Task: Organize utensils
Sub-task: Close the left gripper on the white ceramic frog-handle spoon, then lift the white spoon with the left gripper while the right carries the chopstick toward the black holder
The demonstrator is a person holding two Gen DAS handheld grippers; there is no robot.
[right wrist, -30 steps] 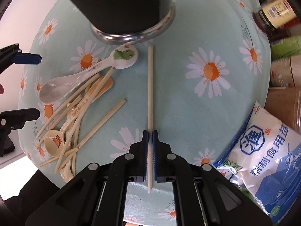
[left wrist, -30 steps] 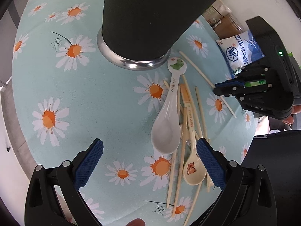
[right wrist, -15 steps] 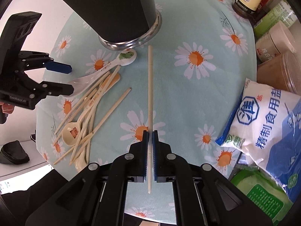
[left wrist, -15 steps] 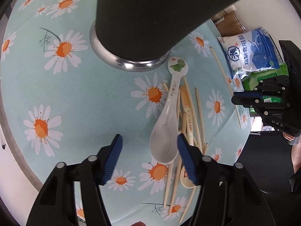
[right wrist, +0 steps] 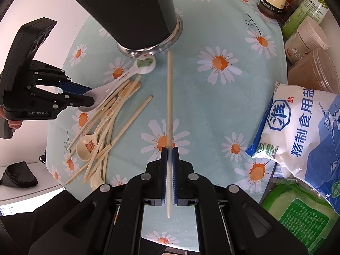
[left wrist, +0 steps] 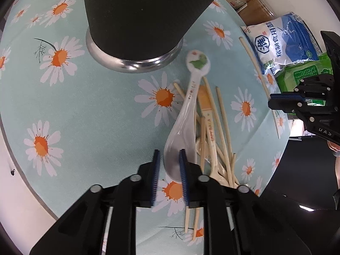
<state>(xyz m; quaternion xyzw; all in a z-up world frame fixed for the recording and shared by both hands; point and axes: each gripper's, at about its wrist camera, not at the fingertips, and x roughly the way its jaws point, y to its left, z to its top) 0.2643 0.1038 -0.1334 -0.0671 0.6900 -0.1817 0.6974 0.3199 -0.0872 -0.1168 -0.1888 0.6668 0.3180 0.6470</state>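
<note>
My left gripper (left wrist: pixel 169 159) is shut on the bowl edge of the white ceramic spoon (left wrist: pixel 187 114), whose frog-painted handle end points at the black utensil holder (left wrist: pixel 136 21). In the right wrist view this gripper (right wrist: pixel 84 95) grips the spoon (right wrist: pixel 119 82) at the left. My right gripper (right wrist: pixel 169 155) is shut on a single pale chopstick (right wrist: pixel 170 97) and holds it above the cloth, tip toward the holder (right wrist: pixel 136 12). A pile of chopsticks and cream spoons (right wrist: pixel 102 127) lies on the daisy tablecloth (right wrist: pixel 212 106).
A blue and white salt bag (right wrist: pixel 297 131) and a green packet (right wrist: pixel 301 218) lie at the right. Jars and bottles (right wrist: pixel 301 21) stand at the far right. The table edge drops off at the left, behind the left gripper.
My left gripper has closed from wide open onto the white spoon's bowl. My right gripper has lifted and drawn back with the chopstick, so more of the table shows.
</note>
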